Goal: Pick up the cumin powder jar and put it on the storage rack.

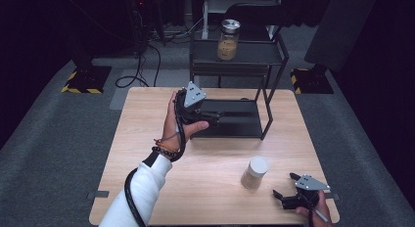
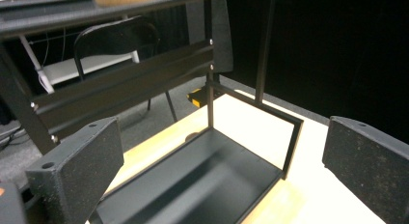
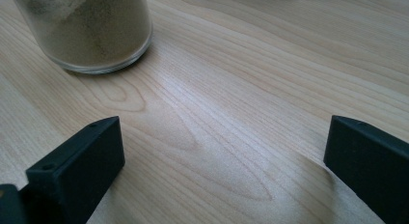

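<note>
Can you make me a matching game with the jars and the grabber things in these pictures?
Things:
1. Jar with a metal lid
2. Jar with a white lid
3. Left gripper
4. Right gripper

Places:
A. Low by the table's near right corner, jaws open
B. On the wooden table, in front of the rack
C. On the rack's top shelf
D. Held up at the rack's bottom tray, jaws open

Pairs: 1-C, 2-B, 3-D, 4-A
</note>
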